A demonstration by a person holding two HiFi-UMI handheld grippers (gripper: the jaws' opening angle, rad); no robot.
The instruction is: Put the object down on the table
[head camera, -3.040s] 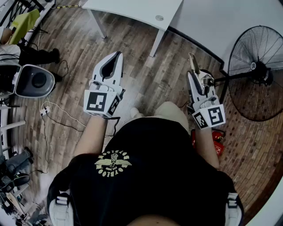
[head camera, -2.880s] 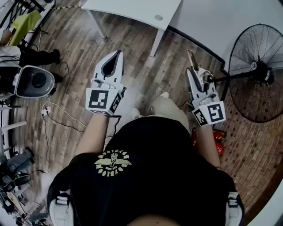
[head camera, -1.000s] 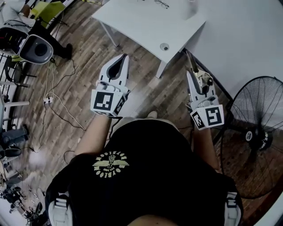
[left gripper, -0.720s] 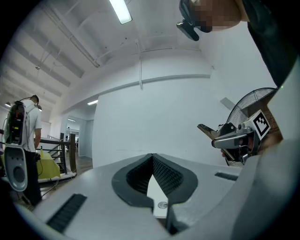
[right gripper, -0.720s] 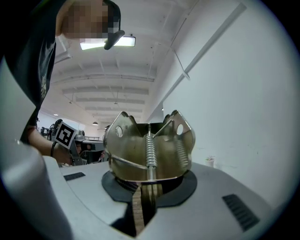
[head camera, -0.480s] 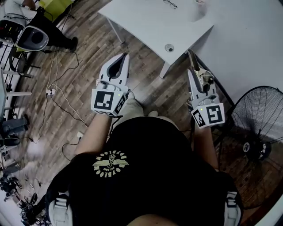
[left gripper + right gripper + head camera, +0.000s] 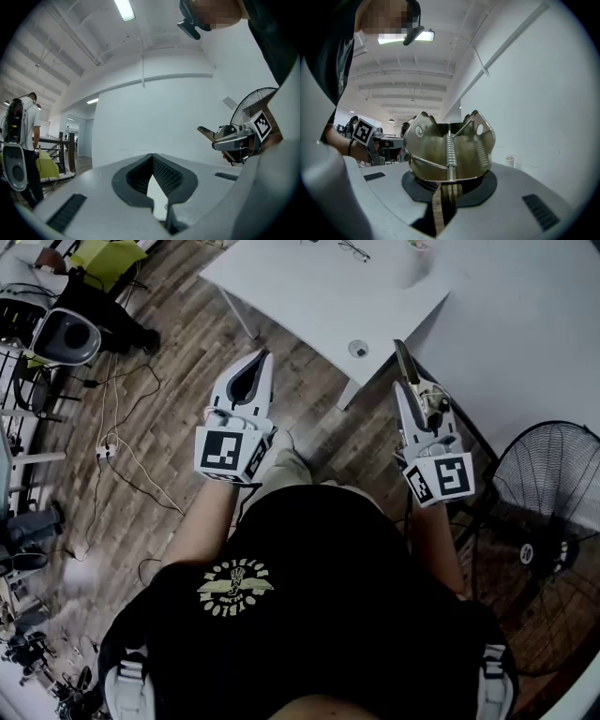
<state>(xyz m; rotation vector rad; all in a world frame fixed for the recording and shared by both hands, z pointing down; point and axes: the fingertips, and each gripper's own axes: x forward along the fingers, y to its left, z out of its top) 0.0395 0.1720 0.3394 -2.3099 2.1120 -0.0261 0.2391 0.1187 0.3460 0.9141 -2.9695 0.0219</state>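
The right gripper (image 7: 415,390) has its jaws closed most of the way and clamped on the lower part of a brass-coloured metal piece (image 7: 450,145) with two holed leaves and coil springs down its middle (it looks like a spring hinge). The hinge stands up out of the pads with its leaves spread towards the camera. Gripping it low probably leaves the springs free and keeps the piece from folding in the grip. The left gripper (image 7: 263,356) has its tips together with nothing between them. It is held level beside the other one, apparently just carried along and not needed for this job.

In the head view the hinge is in the air. Its far end shows just at the near right edge of the white table (image 7: 309,296), close to the near corner with the round cable hole (image 7: 357,350). How high it is against the tabletop cannot be told from here. Both grippers point towards that corner, so this looks like the approach, with the setting-down not yet begun.

No container is involved. The tabletop near this corner is bare, and a pair of eyeglasses (image 7: 353,249) lies towards the far edge. Something small at the top edge of the view is cut off too much to name. A standing fan (image 7: 548,521) is on the floor to the right, well clear of the table.
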